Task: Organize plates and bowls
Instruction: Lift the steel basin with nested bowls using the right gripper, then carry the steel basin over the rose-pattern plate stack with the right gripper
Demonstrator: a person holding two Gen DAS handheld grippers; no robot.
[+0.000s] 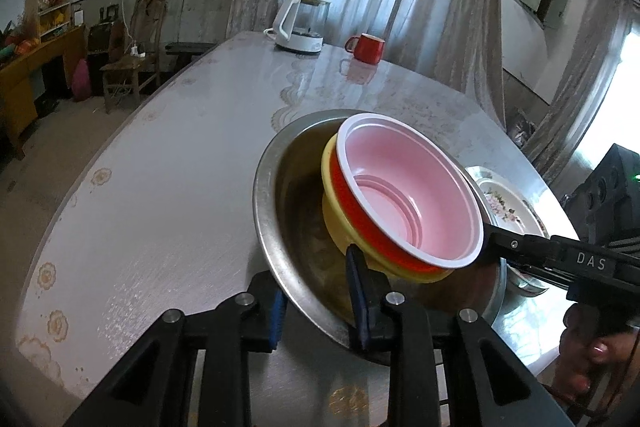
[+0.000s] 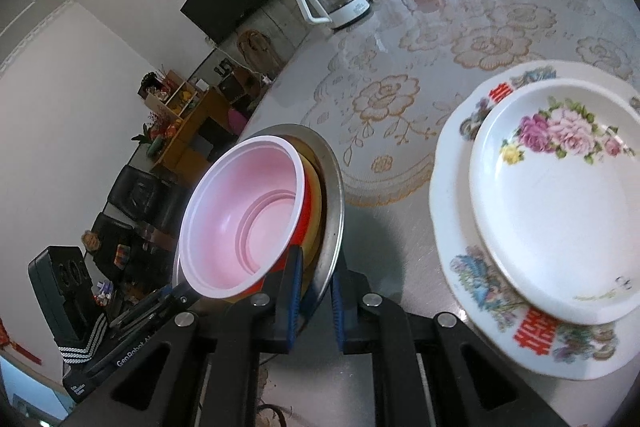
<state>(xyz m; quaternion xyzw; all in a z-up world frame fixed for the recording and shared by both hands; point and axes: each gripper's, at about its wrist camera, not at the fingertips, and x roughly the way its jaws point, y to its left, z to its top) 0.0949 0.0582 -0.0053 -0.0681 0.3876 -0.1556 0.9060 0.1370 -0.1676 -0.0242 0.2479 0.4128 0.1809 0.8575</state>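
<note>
Round steel basin [image 1: 280, 227], its thin rim in both grippers' closed jaws, glossy plastic bowls [image 1: 408, 195] nested inside.

"DAS" stands in white on the right gripper [image 1: 490, 247] arm — "GenRobot" on the left gripper [image 2: 182, 297] body. The large plate [image 2: 452, 163] bears red double-happiness characters — near and far rim.
</note>
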